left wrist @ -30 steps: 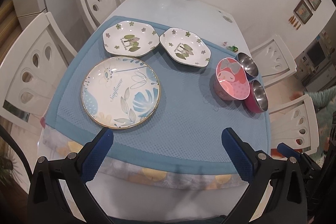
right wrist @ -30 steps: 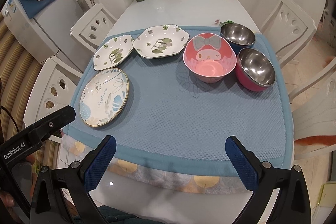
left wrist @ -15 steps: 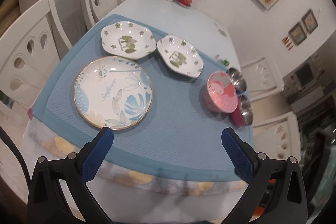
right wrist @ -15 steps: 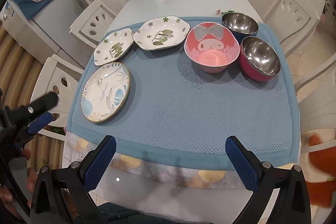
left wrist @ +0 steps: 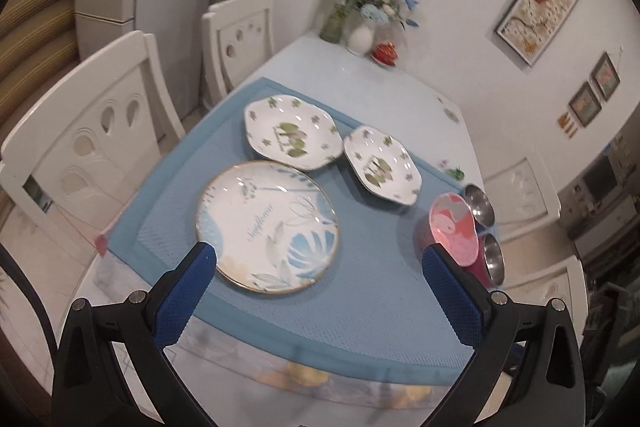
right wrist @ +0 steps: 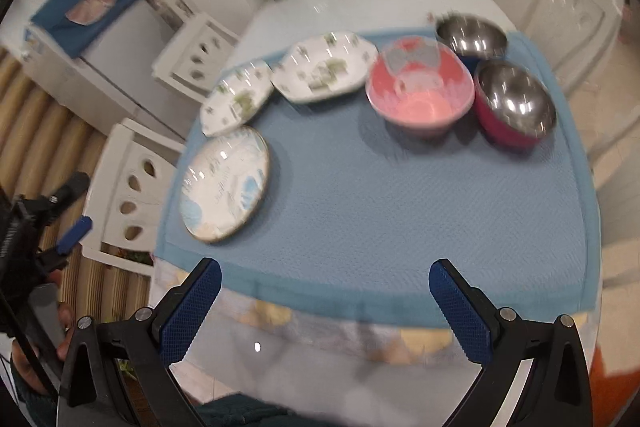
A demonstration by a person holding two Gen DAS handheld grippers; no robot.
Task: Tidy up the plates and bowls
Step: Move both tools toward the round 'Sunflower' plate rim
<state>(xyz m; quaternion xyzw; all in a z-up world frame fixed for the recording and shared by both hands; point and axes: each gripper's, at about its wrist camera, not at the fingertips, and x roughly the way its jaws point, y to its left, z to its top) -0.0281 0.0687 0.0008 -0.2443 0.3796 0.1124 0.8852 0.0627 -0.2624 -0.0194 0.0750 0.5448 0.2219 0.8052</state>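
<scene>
**Round plate nearest left jaws; bowls nearer right side**

Left gripper (left wrist: 319, 263): jaws wide apart, empty, low in left wrist frame above near tabletop edge. Round plate (left wrist: 267, 227) directly ahead, just above and between the two blue pads, left pad tip overlapping its lower-left rim in frame; contact not confirmable. Flat on blue mat (left wrist: 372, 291), no long axis, rim approachable from near side.

Right gripper (right wrist: 325, 277): jaws also wide apart, empty, bottom of right wrist frame. Ahead of it only bare mat; round plate off to centre left of that frame, well left of the left pad. View blurred.

Further back, left wrist frame: two octagonal floral plates, larger floral plate (left wrist: 292, 133) upper centre, just beyond round plate, rims nearly touching; smaller floral plate (left wrist: 382, 165) right of it, rims close or overlapping, hard to tell.

Right side: pink bowl (right wrist: 420, 93) upper centre-right in right wrist frame, red-sided steel bowl (right wrist: 514, 105) just beside it on right, second steel bowl (right wrist: 472, 35) behind both. All upright, unstacked.

Farthest: vase with flowers (left wrist: 362, 37) at far tabletop end, white chairs (left wrist: 92, 143) around.

Judgement: nothing stacked yet, task at start. Left hand clearly nearer plates, likely first pick the round plate by near rim; right hand better placed for bowls, needs reach forward and right.
</scene>
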